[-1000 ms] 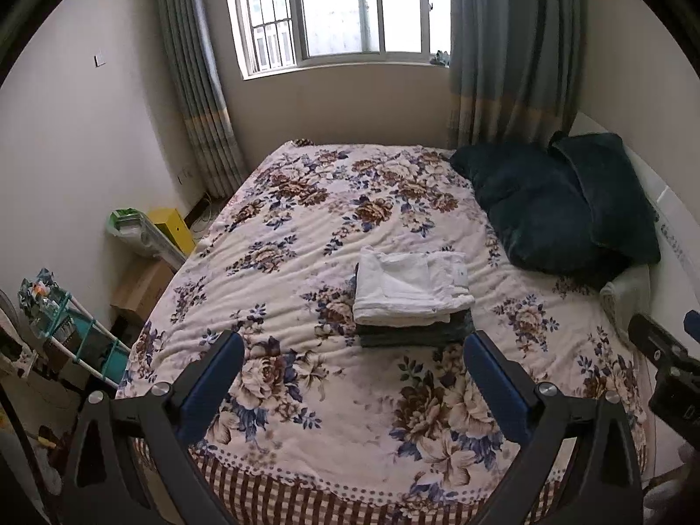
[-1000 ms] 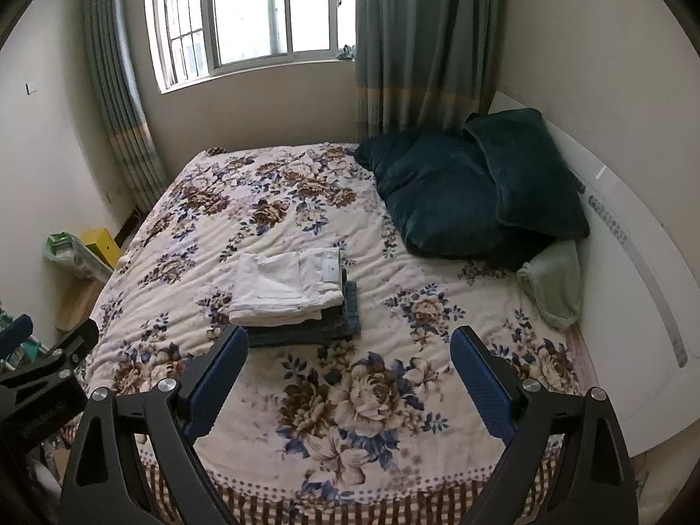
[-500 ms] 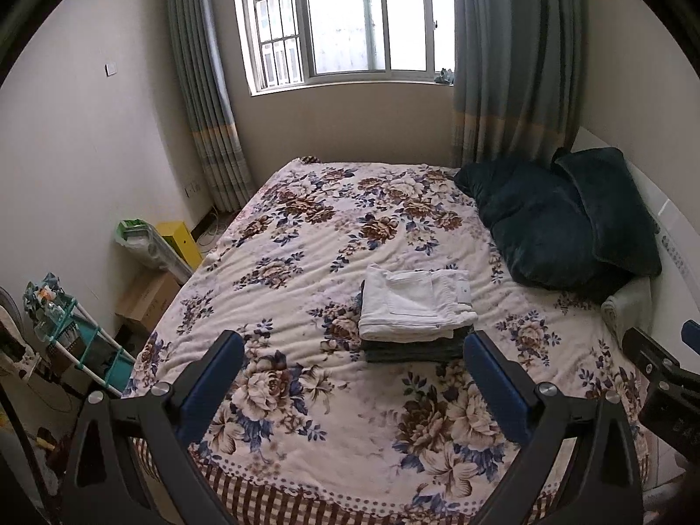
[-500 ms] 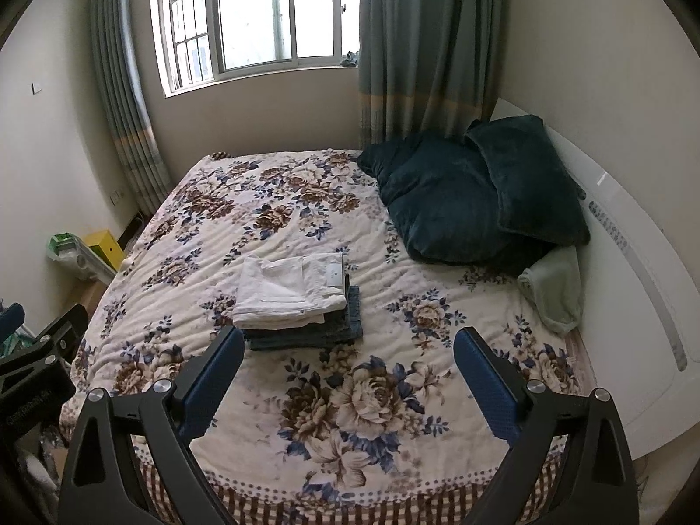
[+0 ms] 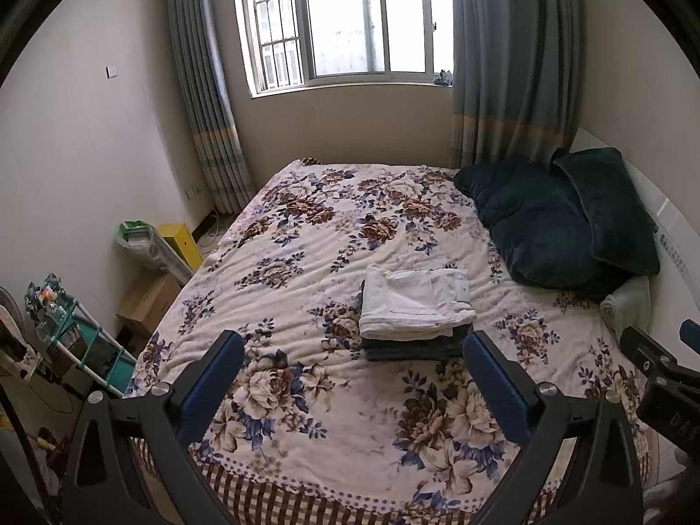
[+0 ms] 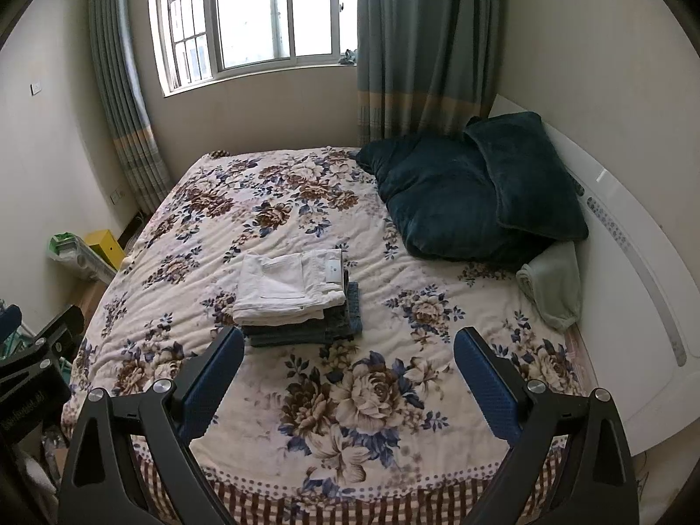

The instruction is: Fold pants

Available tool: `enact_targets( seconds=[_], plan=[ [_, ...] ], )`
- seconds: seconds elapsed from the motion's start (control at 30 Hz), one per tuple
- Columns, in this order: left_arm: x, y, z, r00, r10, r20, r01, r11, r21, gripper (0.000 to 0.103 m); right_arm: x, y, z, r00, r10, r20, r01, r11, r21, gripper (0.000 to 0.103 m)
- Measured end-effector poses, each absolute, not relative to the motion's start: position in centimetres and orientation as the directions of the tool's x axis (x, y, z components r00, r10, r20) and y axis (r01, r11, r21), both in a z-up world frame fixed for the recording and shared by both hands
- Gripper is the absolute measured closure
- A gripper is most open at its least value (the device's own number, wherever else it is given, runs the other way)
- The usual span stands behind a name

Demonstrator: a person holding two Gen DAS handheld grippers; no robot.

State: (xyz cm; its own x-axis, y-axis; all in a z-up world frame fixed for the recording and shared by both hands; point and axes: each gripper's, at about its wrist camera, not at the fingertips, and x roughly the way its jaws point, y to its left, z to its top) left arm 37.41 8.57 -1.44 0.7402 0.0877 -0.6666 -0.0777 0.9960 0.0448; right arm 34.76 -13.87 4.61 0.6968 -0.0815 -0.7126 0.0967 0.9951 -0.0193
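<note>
**Holding both grippers above the bed's near edge**

Looking through both wrist cameras, I see the left gripper (image 5: 354,361) and the right gripper (image 6: 348,356) with their jaws spread wide, and nothing is between the blue pads. They hang in the air over the near edge of the bed (image 5: 306,428), well apart from the clothes. The white pants (image 6: 288,286) are folded and lie on top of 1 stack of dark folded pants (image 6: 306,332), near the middle of the flowered blanket. 2 dark pillows (image 6: 472,201) lean at the headboard on the right, and a pale green towel (image 6: 553,288) lies just beside them.
</note>
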Motion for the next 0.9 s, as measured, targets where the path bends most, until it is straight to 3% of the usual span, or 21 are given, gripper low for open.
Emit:
enact_targets(
  seconds=[0.9],
  plan=[
    [36.2,7.1,-0.7,0.751,0.066,-0.657,-0.057,0.998,0.035,0.000,32.5,-13.7,6.0,0.717,-0.066,-0.694,0.081,0.997,-0.011,0.004]
  ],
)
